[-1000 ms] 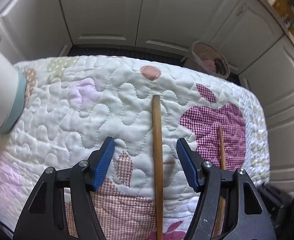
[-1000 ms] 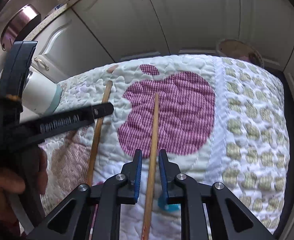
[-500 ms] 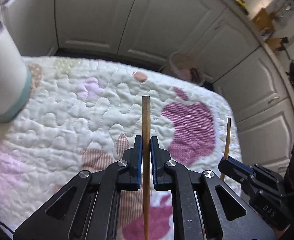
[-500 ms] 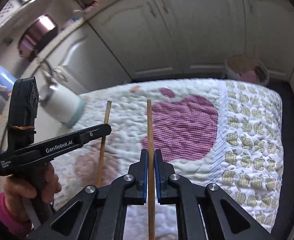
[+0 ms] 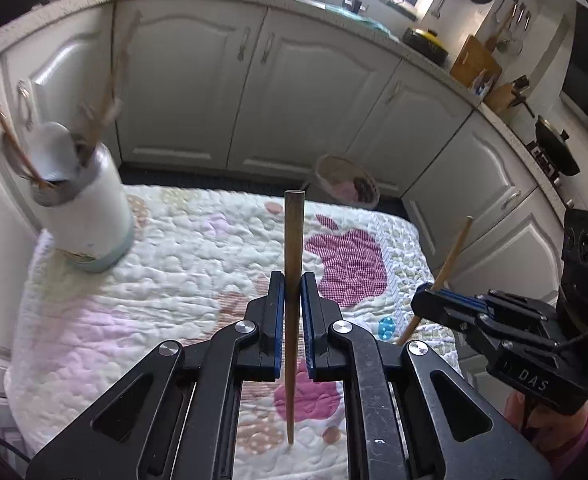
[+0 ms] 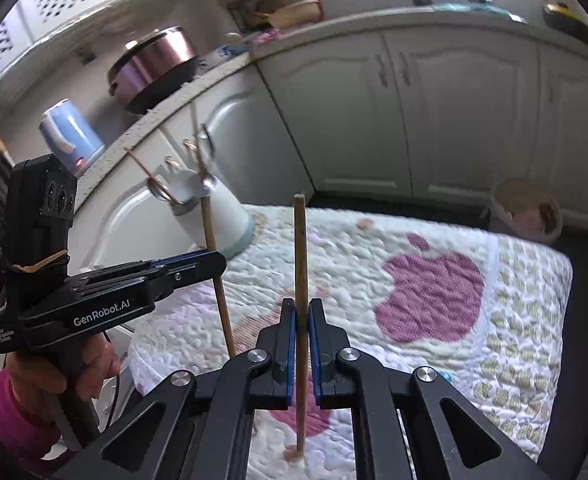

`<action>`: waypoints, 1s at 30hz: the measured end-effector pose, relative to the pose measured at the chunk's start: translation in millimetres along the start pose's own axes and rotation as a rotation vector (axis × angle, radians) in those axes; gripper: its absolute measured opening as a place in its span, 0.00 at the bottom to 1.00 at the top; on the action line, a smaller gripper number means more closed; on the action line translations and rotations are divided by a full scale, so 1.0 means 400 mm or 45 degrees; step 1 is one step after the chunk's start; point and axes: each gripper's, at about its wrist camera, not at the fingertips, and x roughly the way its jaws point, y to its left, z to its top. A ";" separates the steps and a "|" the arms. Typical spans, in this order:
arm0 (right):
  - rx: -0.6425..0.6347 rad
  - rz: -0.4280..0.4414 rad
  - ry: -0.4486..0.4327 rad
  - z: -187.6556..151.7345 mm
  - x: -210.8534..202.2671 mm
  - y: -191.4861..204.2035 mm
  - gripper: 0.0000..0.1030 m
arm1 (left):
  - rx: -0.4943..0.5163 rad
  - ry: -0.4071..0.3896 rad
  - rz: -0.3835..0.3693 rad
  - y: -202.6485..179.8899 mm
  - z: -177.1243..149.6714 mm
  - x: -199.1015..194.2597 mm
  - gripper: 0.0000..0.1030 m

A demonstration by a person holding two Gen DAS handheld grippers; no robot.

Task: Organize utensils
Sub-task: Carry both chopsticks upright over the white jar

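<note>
My left gripper [image 5: 292,280] is shut on a wooden chopstick [image 5: 294,236], held upright above the quilted cloth [image 5: 198,264]. My right gripper [image 6: 301,308] is shut on a second wooden chopstick [image 6: 299,256], also upright. Each gripper shows in the other's view: the right one [image 5: 425,300] with its chopstick [image 5: 455,244], the left one [image 6: 214,258] with its chopstick [image 6: 210,220]. A white utensil holder [image 5: 88,216] with several utensils in it stands at the cloth's far left; it also shows in the right wrist view [image 6: 226,216].
White kitchen cabinets [image 5: 254,92] surround the table on the far and right sides. A small basket [image 5: 345,184] sits on the floor beyond the table. A small blue object [image 5: 385,326] lies on the cloth near the right edge.
Both grippers closed on their chopsticks, which lay flat on the cloth, and lifted them. Both have risen and tilted up, so the holder and the counters came into view.
</note>
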 end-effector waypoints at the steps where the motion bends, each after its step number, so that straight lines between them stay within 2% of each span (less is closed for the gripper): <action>1: -0.020 0.000 -0.004 0.007 -0.003 0.014 0.06 | -0.002 -0.007 0.001 0.009 0.004 -0.013 0.07; 8: -0.113 0.000 -0.027 0.053 0.002 0.103 0.06 | -0.012 -0.076 0.048 0.051 0.011 -0.117 0.06; 18: -0.215 0.010 -0.053 0.136 0.000 0.208 0.05 | -0.055 -0.147 0.120 0.114 0.052 -0.212 0.06; 30: -0.320 0.034 -0.099 0.255 0.005 0.328 0.05 | -0.116 -0.253 0.220 0.209 0.164 -0.337 0.06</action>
